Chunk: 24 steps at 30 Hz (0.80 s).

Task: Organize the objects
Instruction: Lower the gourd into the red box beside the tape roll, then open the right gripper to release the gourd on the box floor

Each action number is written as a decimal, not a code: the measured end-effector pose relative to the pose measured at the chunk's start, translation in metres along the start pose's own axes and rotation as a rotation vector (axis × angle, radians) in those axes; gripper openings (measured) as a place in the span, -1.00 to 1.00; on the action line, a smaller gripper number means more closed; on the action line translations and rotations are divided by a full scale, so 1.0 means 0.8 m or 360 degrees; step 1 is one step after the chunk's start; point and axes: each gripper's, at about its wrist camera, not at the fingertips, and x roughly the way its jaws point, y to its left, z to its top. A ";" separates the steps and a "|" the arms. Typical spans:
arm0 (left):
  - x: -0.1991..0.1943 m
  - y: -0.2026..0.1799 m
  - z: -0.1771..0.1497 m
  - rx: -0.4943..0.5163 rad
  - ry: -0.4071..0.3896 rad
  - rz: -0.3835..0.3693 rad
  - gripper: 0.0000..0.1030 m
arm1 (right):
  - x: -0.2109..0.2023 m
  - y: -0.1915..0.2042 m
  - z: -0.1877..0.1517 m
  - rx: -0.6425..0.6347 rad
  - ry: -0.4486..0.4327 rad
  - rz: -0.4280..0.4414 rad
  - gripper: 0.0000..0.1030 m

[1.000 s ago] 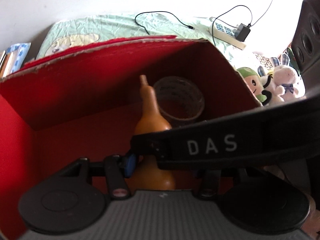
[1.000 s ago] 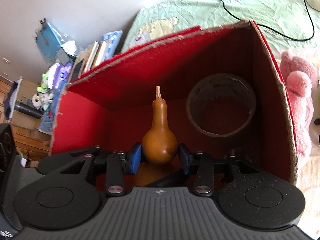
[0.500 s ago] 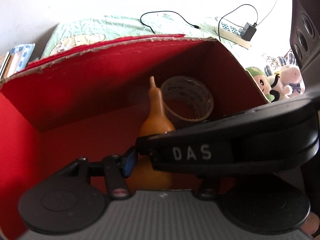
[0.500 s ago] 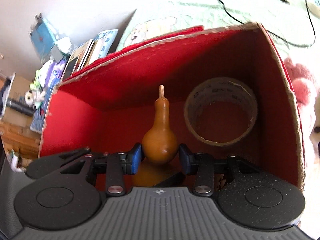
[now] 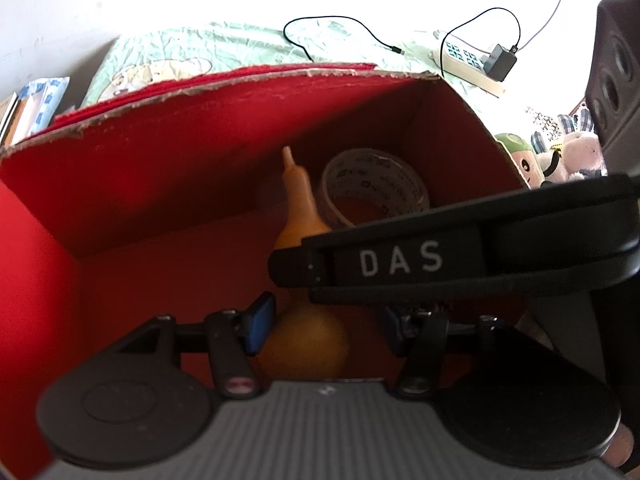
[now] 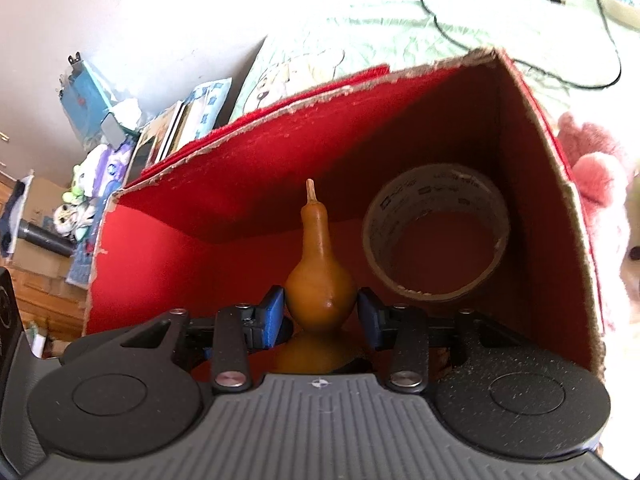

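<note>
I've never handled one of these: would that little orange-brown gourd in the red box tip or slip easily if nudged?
The gourd looks hard, smooth and glossy, so probably slippery between the right gripper pads. Its tall narrow neck above a round belly suggests it would tip, then roll. It is probably dried and hollow, so likely light. The red box walls should stop it.

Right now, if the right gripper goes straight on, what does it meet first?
The right gripper is shut on the gourd; beyond it, probably the floor of the red box, though depth is unclear. The tape roll lies rightward.
</note>
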 end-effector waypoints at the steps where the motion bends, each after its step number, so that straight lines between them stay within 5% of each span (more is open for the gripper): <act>1: 0.000 0.001 0.000 -0.0002 0.0004 -0.0001 0.12 | -0.001 0.001 -0.001 -0.0006 -0.0017 -0.0013 -0.13; 20: 0.001 -0.002 -0.001 -0.0012 0.0007 0.0048 0.17 | 0.000 0.005 -0.002 -0.0004 -0.0023 -0.0045 -0.15; 24: 0.002 -0.002 -0.002 -0.0001 0.0008 0.0048 0.17 | 0.006 0.008 -0.002 -0.0059 0.0061 -0.0037 -0.55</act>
